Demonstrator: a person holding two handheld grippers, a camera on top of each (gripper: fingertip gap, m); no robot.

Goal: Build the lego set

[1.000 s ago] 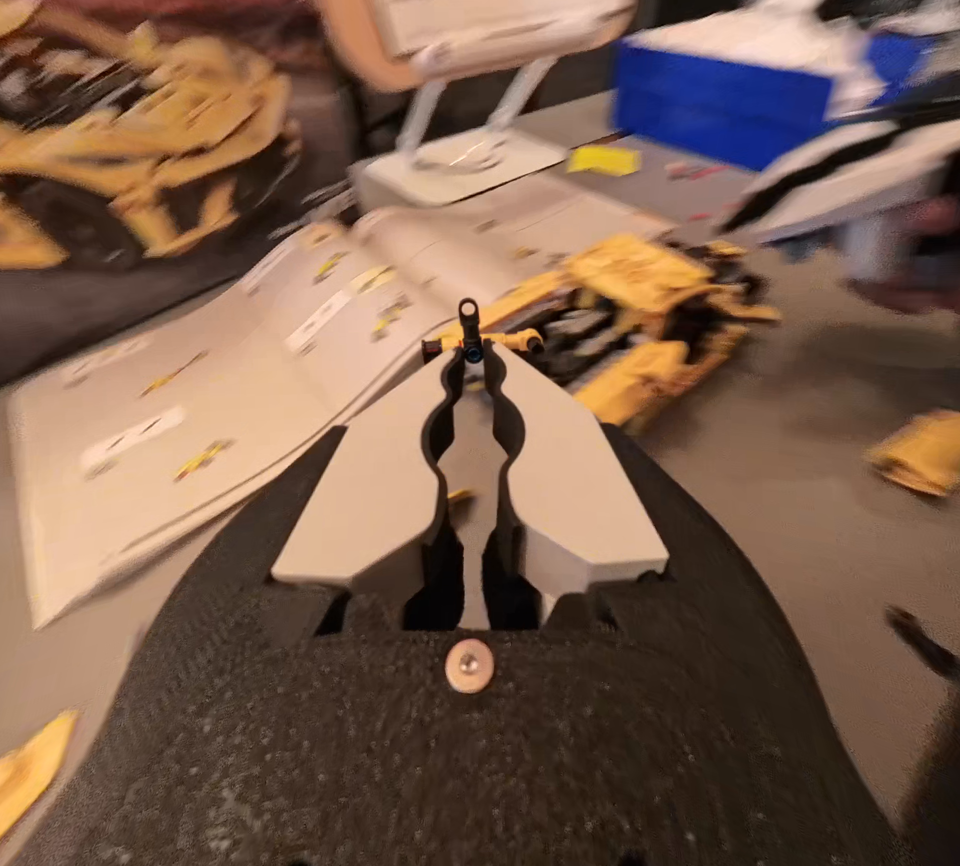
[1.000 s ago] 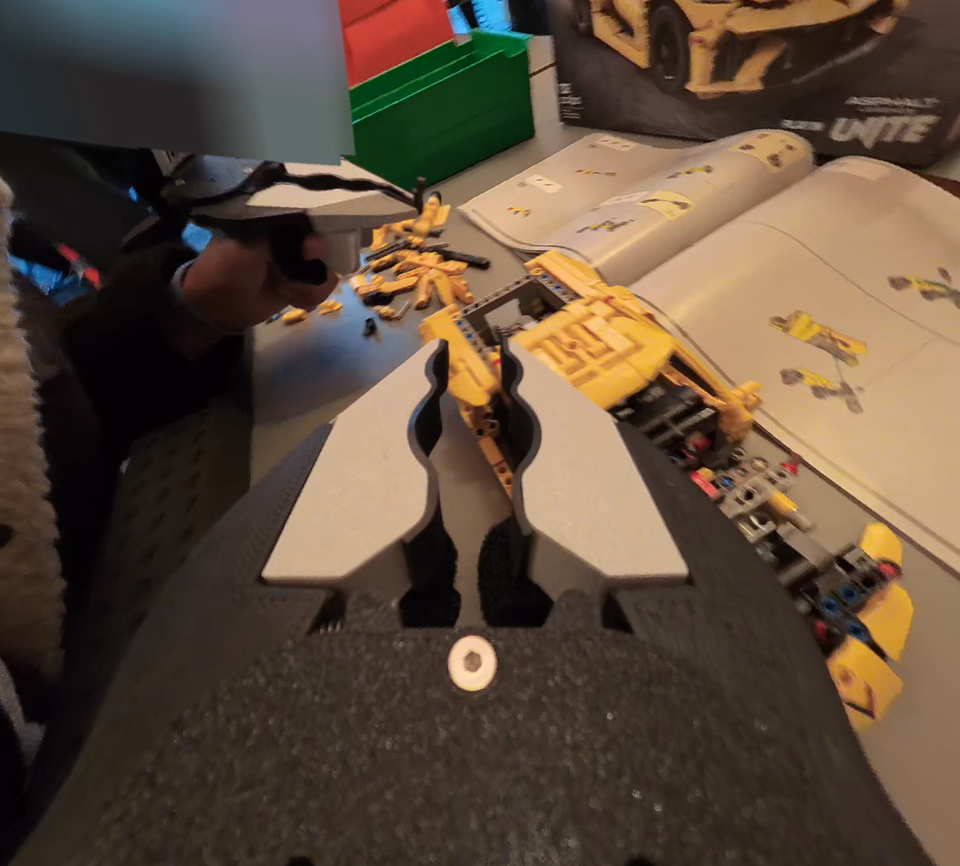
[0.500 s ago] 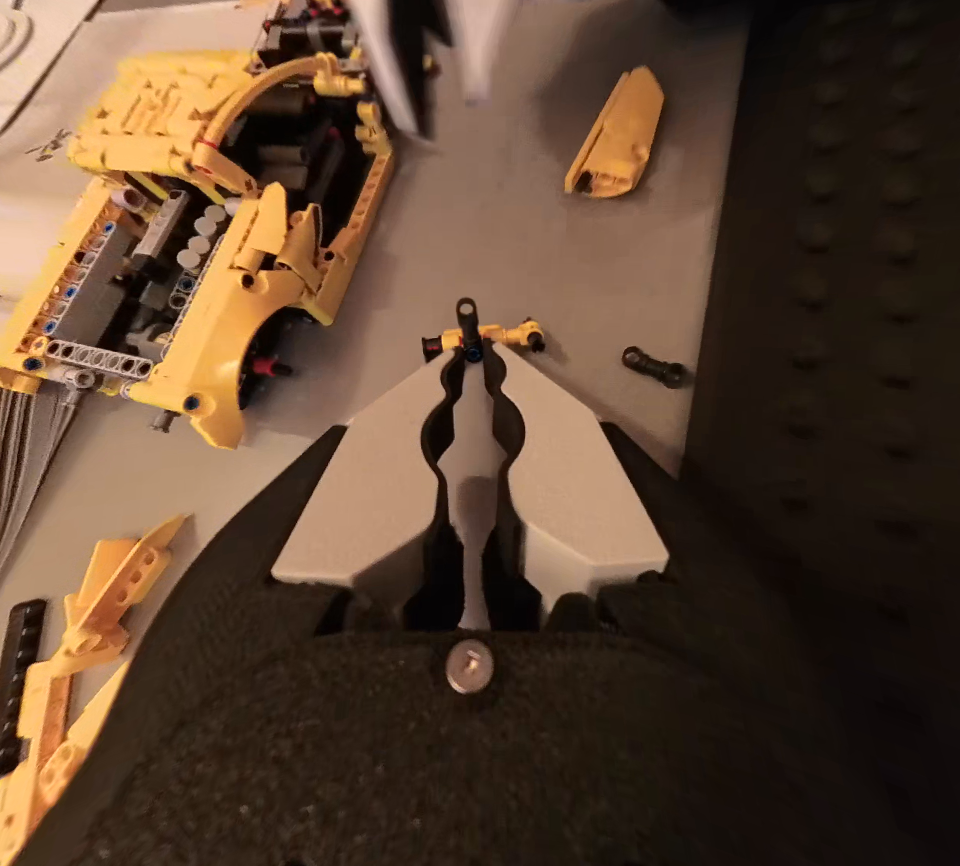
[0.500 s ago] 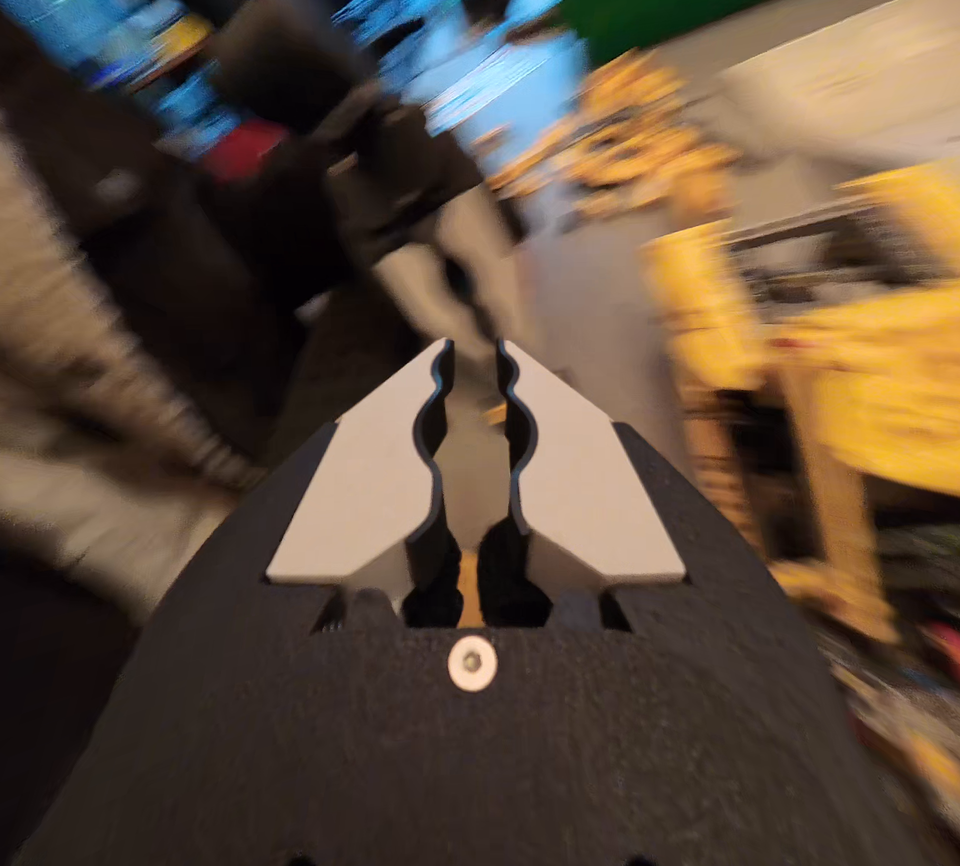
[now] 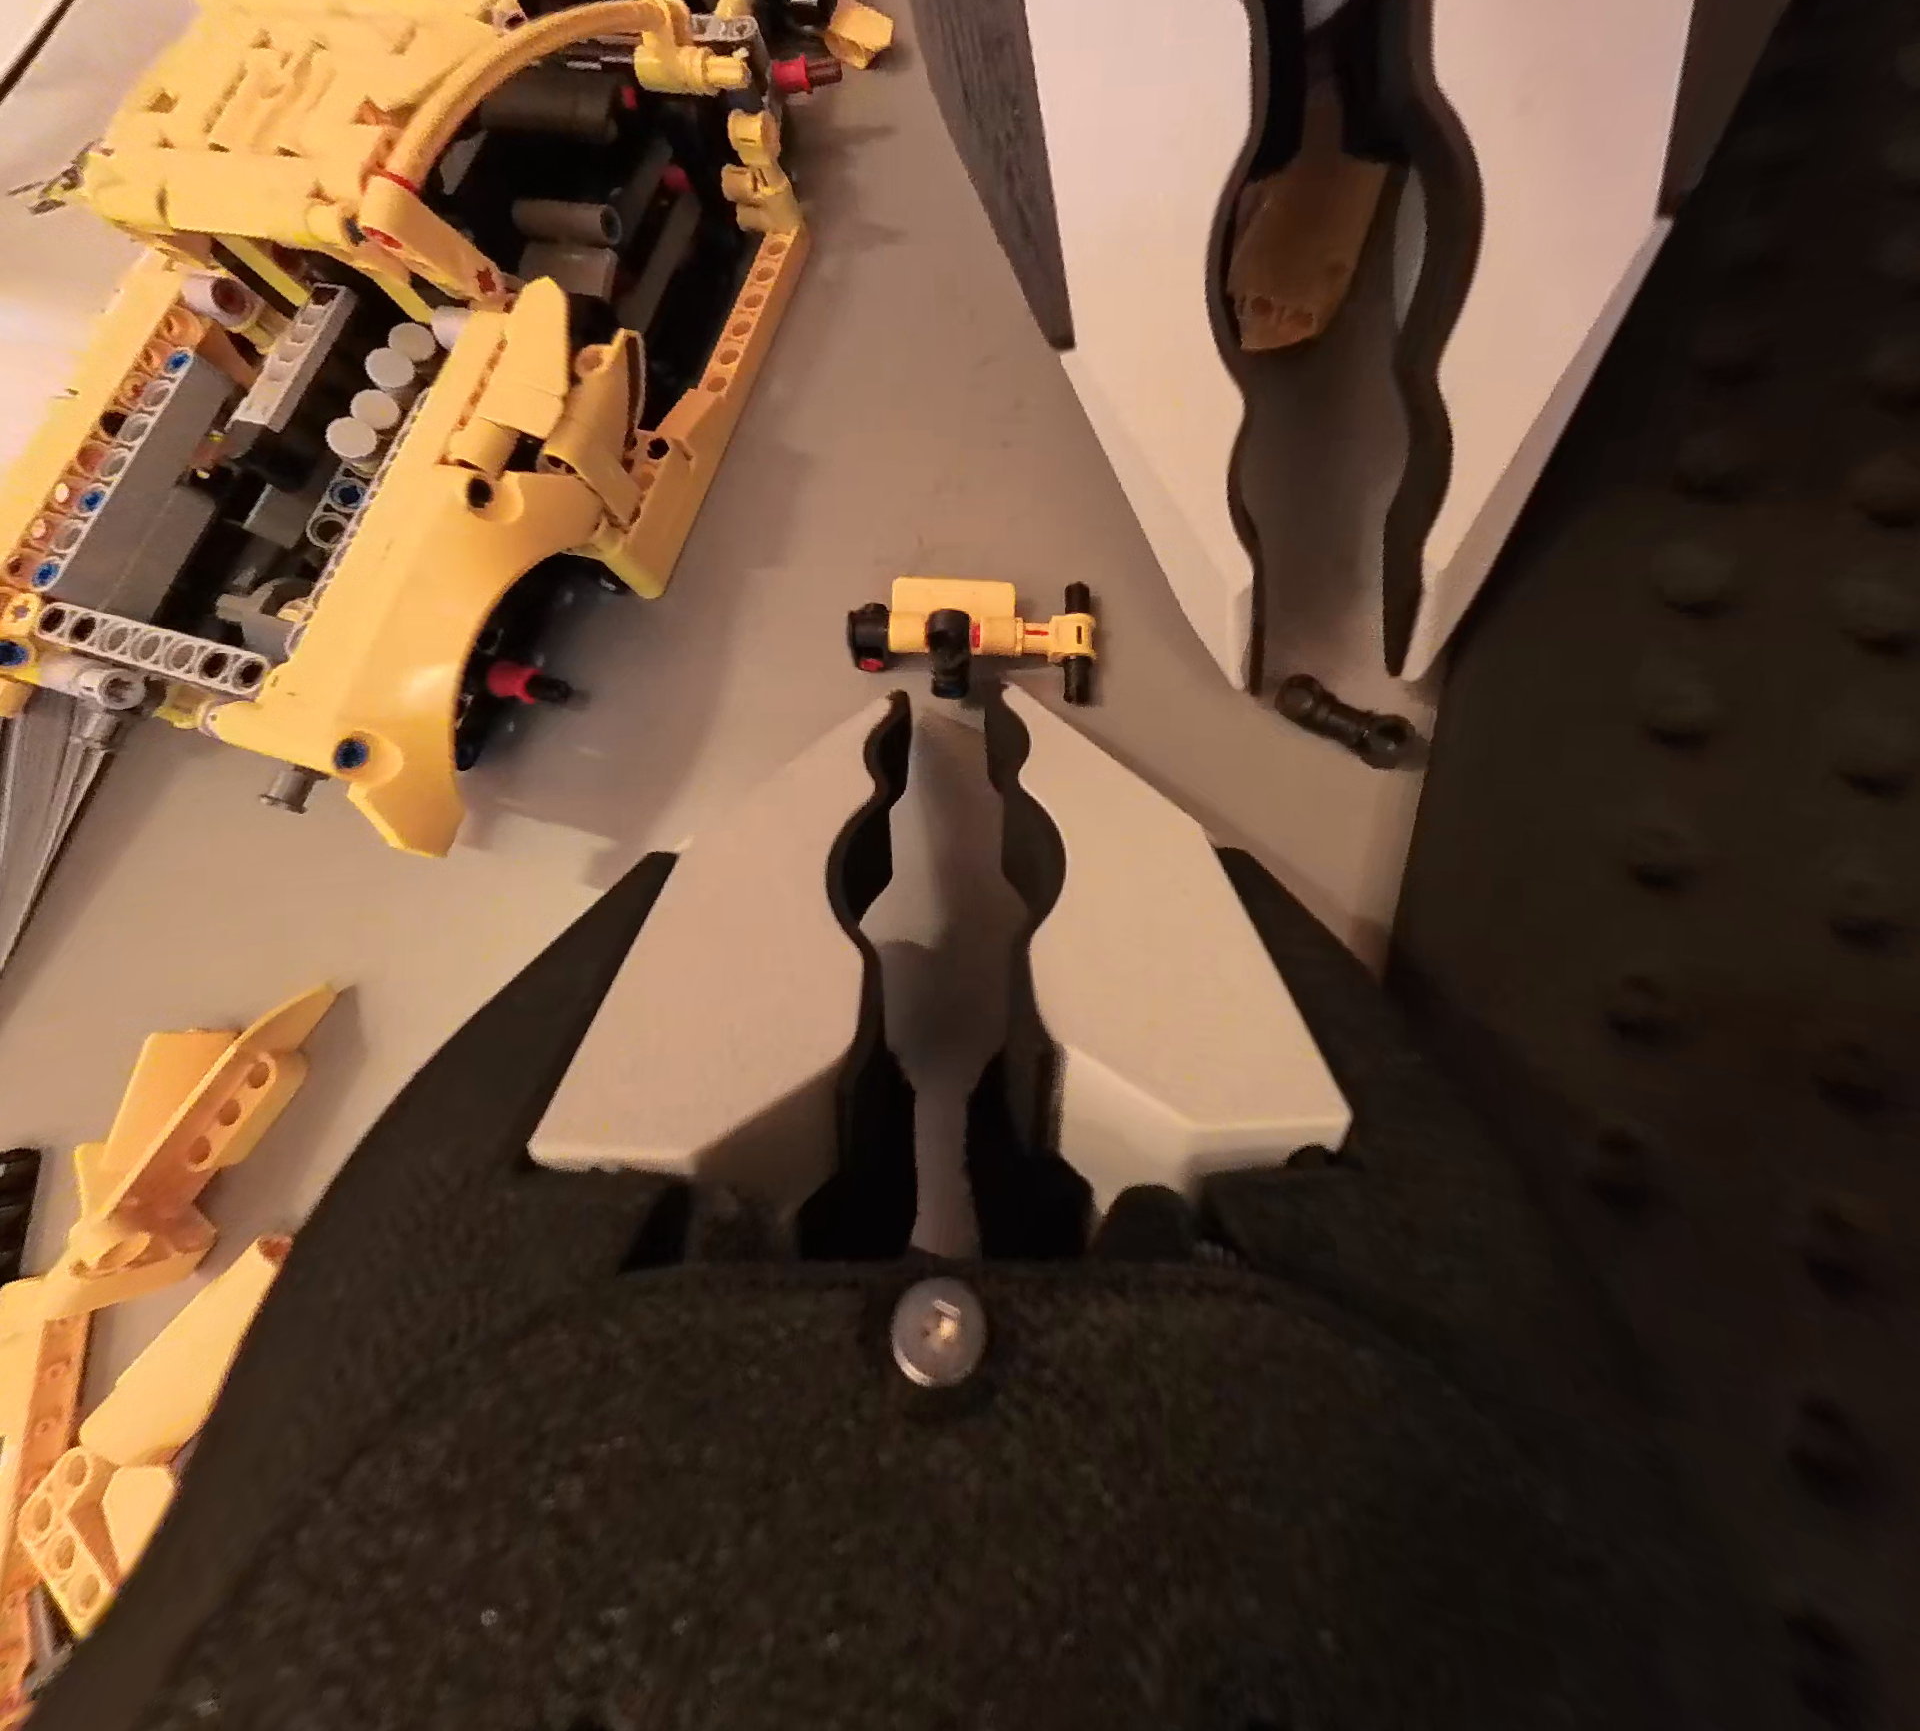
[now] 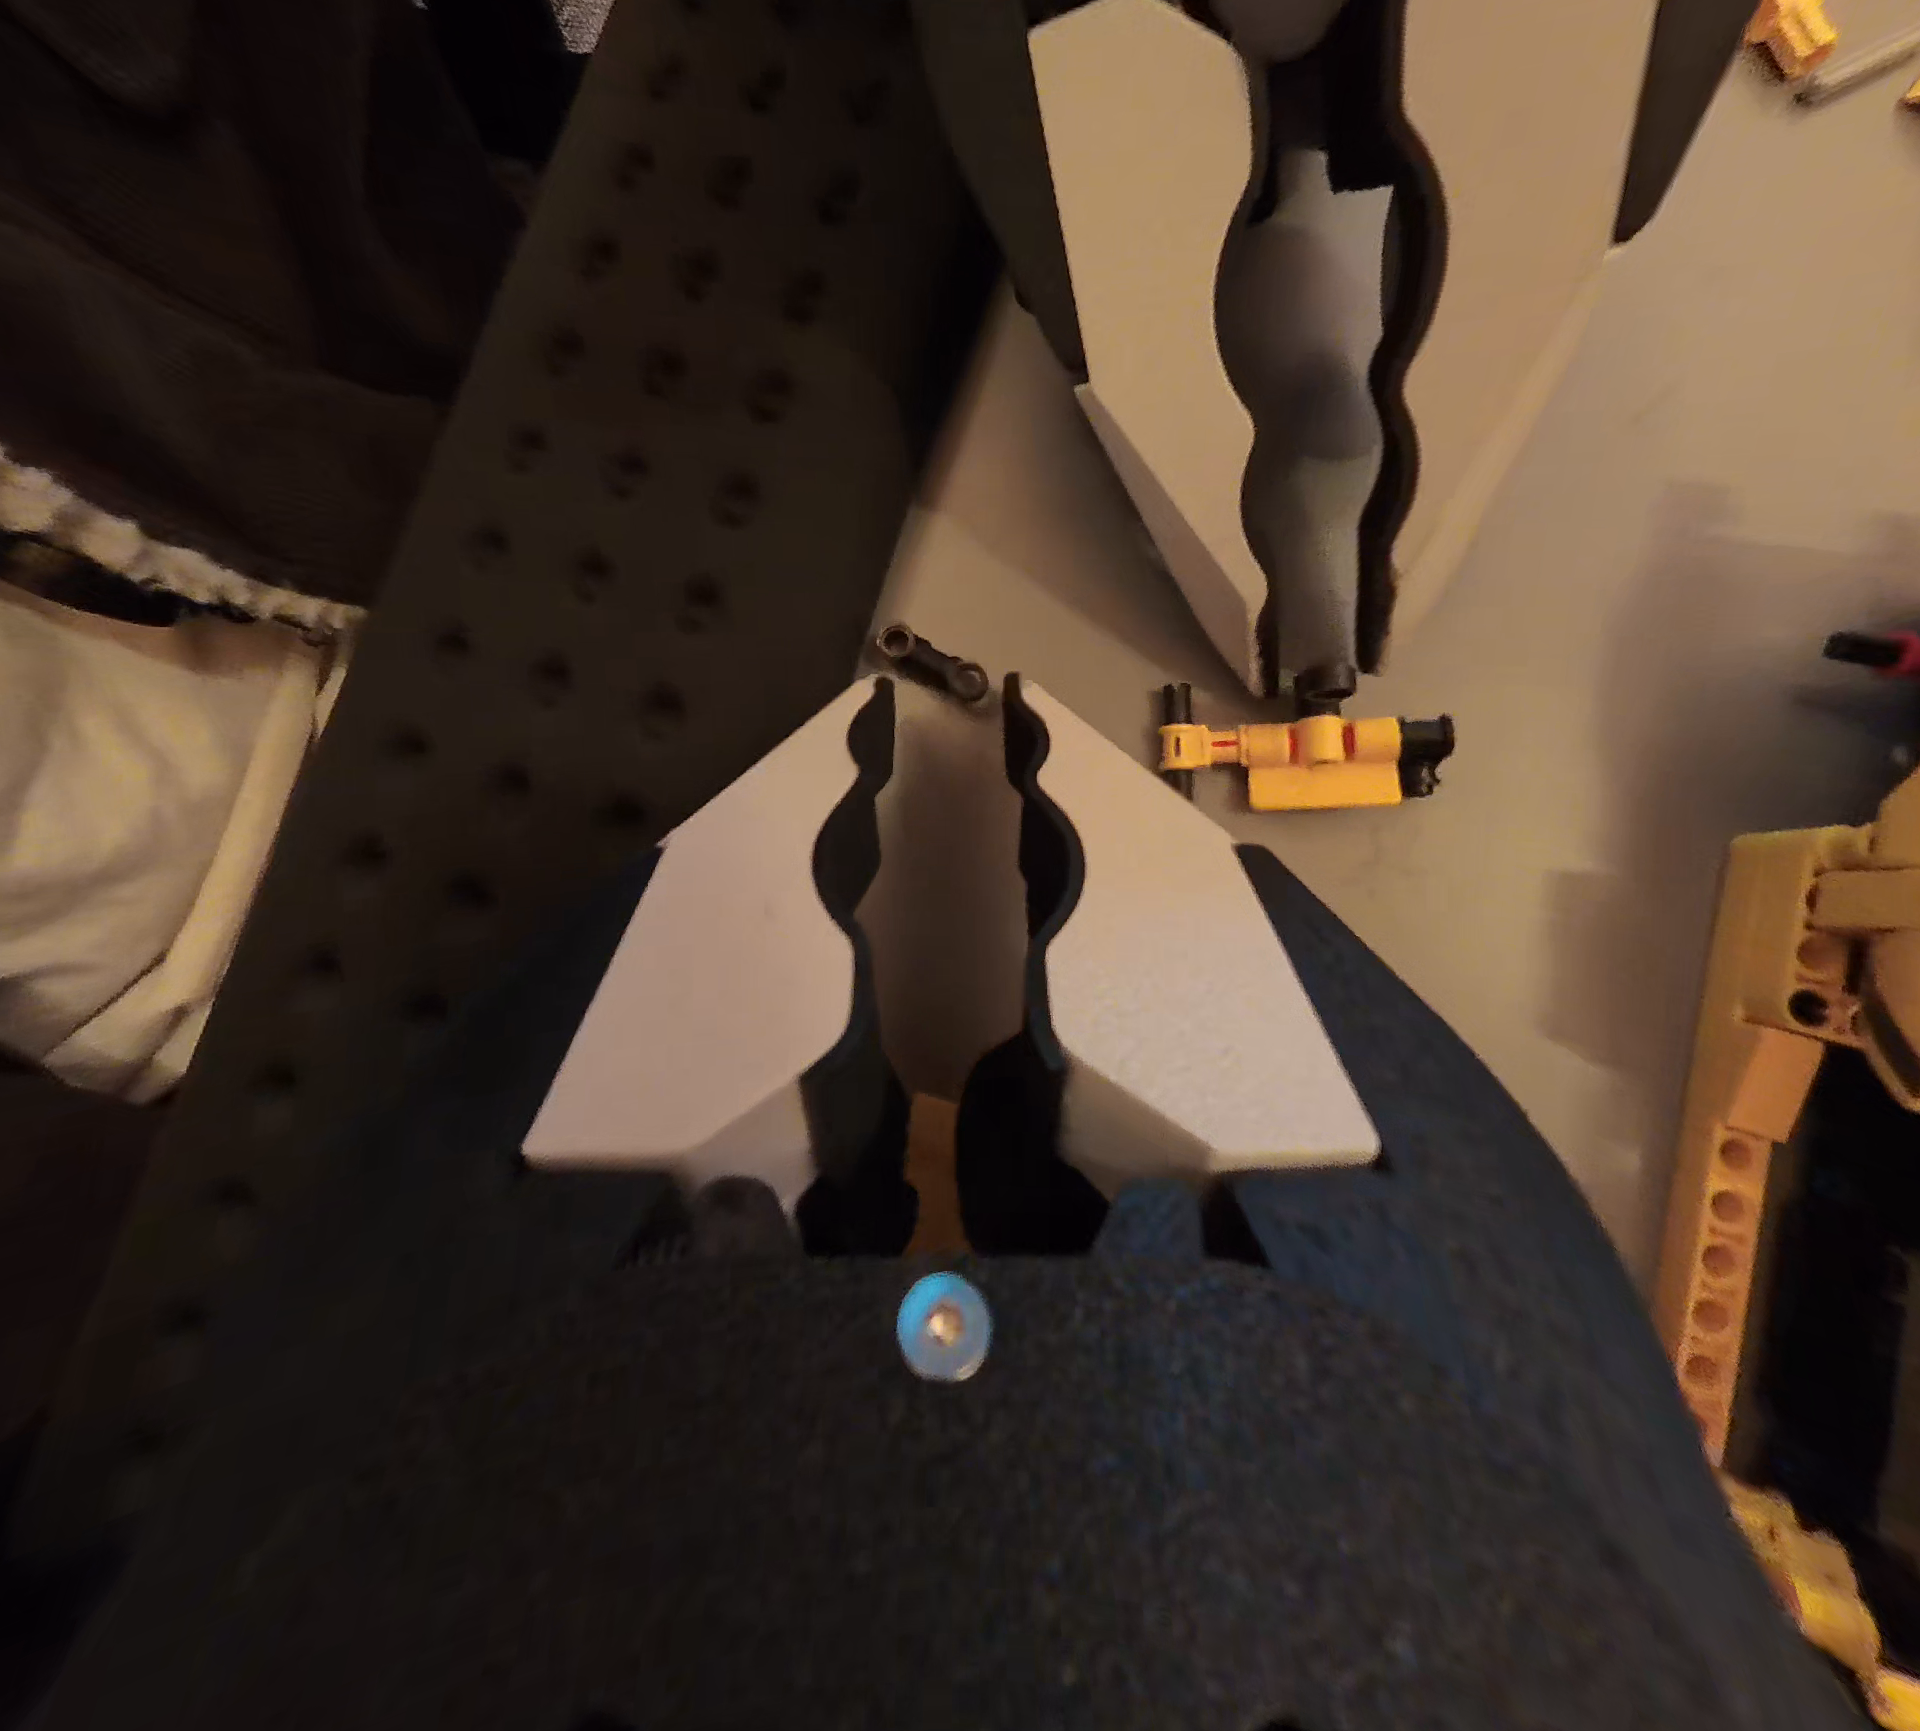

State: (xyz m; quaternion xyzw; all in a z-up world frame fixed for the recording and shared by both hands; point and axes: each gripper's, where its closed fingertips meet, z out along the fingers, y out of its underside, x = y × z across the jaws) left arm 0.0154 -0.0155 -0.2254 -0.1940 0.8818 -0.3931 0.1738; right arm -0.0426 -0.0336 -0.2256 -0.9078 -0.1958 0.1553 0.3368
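Left hand-held gripper (image 5: pixel 948 707) is nipped shut on the black stem of a small yellow sub-assembly (image 5: pixel 971 632), which sits low over the grey bench (image 5: pixel 914 393); I cannot tell whether it touches. Right hand-held gripper (image 6: pixel 948 694) stands slightly parted, tips just beside a loose black link (image 6: pixel 932 655) near the bench edge, gripping nothing at the tips; something yellow shows deep between its fingers, unclear what. The car chassis (image 5: pixel 416 393) lies well apart to the left, frame and yellow body panels partly on, internals exposed. Loose yellow panels (image 5: pixel 156 1193) wait at lower left. My read: build roughly mid-way; sub-assembly likely needs the link, then mounting, with many panels left.
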